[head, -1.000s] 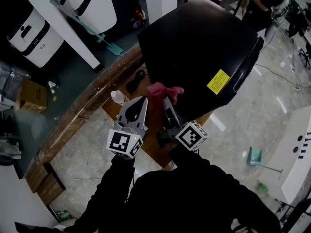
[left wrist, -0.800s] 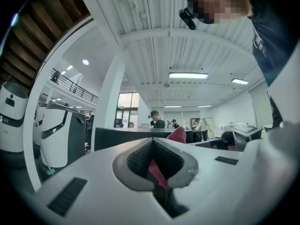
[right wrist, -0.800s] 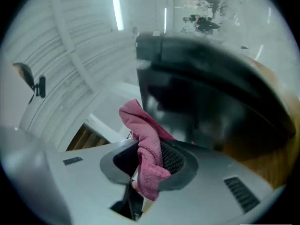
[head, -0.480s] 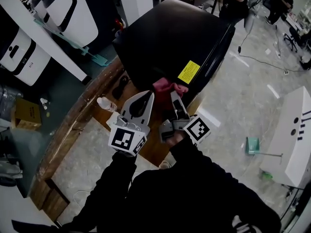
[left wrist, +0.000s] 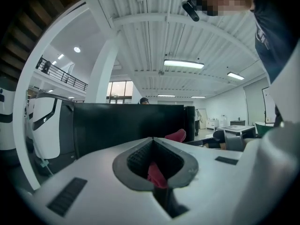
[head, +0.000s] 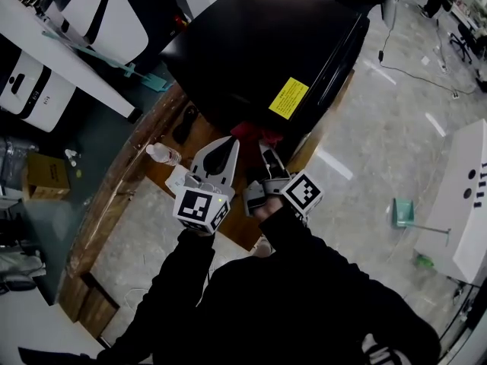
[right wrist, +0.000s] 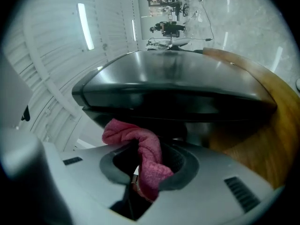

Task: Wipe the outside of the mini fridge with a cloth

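Now right tool (head: 266, 155) clamps a crumpled pink cloth (right wrist: 151, 159) at the glossy black mini fridge (head: 259, 52); left tool (left wrist: 152, 139) sits closed.

Glossy pale floor (head: 396, 112), wooden platform (head: 106, 204)

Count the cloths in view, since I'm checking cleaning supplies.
1: a pink cloth clamped in the right gripper, at the near edge of the black mini fridge. Others may be hidden.

Black sleeves (head: 186, 276); white left gripper (head: 230, 143), right gripper (head: 263, 150).
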A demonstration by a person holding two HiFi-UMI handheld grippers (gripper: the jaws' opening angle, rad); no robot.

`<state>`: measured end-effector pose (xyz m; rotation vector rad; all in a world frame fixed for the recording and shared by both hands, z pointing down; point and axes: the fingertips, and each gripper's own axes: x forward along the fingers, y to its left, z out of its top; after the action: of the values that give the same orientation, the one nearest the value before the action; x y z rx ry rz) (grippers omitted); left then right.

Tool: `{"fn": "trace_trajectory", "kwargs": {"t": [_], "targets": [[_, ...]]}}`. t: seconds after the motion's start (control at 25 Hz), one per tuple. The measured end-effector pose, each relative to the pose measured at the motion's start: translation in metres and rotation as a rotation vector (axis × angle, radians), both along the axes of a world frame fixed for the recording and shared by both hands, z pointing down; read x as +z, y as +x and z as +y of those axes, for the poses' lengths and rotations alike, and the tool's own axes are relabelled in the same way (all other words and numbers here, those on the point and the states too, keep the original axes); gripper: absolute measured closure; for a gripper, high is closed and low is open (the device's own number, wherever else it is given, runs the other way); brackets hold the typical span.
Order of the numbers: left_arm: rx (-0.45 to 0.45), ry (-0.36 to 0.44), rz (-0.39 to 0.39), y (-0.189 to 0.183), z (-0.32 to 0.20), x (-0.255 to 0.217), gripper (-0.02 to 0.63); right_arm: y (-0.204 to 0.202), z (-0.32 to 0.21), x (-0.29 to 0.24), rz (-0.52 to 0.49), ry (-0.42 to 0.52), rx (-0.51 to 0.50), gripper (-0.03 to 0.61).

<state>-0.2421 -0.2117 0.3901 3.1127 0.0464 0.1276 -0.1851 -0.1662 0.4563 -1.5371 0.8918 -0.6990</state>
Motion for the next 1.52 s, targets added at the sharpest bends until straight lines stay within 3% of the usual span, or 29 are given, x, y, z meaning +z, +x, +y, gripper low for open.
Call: {"fn": "trace_trajectory", "kwargs": {"t": [0.2, 0.92, 1.24, 1.36, 1.52], "targets": [[-0.036, -0.025, -0.079, 0.006, -0.009, 0.054, 0.607, 0.002, -0.010, 0.040, -0.063, -0.006, -0.015, 0.477], [-0.027, -0.099, -0.458, 0.007, -0.025, 0.281, 0.607, 0.008, -0.019, 0.253, -0.229, -0.340, -0.074, 0.477], [0.016, -0.131, -0.544, -0.017, -0.005, 0.320, 0.607, 0.003, -0.005, 0.332, -0.317, -0.466, -0.058, 0.479], [0.023, -0.144, -0.531, -0.029, 0.000, 0.311, 0.607, 0.008, -0.006, 0.334, -0.253, -0.495, -0.081, 0.479], [0.026, -0.157, -0.479, -0.056, 0.009, 0.286, 0.607, -0.017, -0.006, 0.290, -0.027, -0.533, -0.205, 0.480]]}}
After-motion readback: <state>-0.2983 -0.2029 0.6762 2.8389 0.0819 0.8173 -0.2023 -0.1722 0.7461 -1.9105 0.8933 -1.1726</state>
